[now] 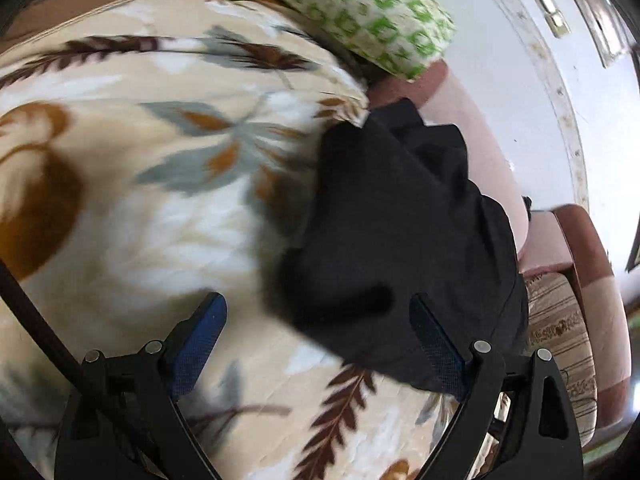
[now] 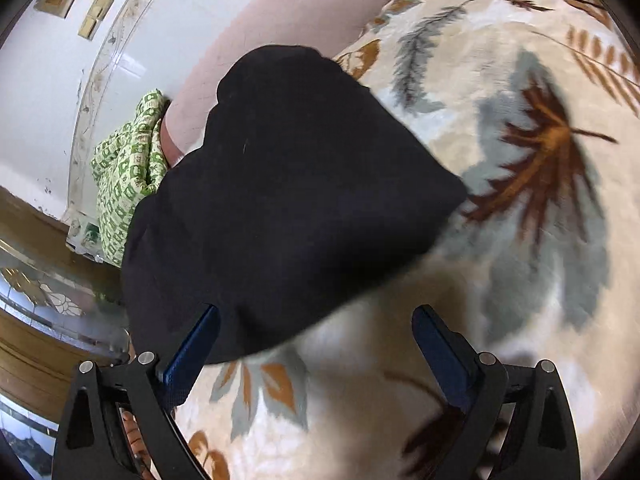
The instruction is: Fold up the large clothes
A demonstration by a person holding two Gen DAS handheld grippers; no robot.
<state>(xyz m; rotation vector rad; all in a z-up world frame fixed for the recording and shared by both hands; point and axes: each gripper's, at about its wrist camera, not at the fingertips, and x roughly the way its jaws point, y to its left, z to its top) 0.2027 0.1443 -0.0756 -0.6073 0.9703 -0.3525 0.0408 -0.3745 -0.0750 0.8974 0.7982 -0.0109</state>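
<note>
A black garment lies bunched on a cream blanket with brown and grey leaf print. In the left wrist view it sits ahead and to the right, reaching the right finger. My left gripper is open and empty just above the blanket. In the right wrist view the black garment fills the centre-left, over the blanket. My right gripper is open and empty, with the garment's near edge just ahead of its left finger.
A green-and-white patterned cloth lies at the bed's far edge and shows in the right wrist view. A pink headboard and white wall stand behind. A striped cushion sits at the right.
</note>
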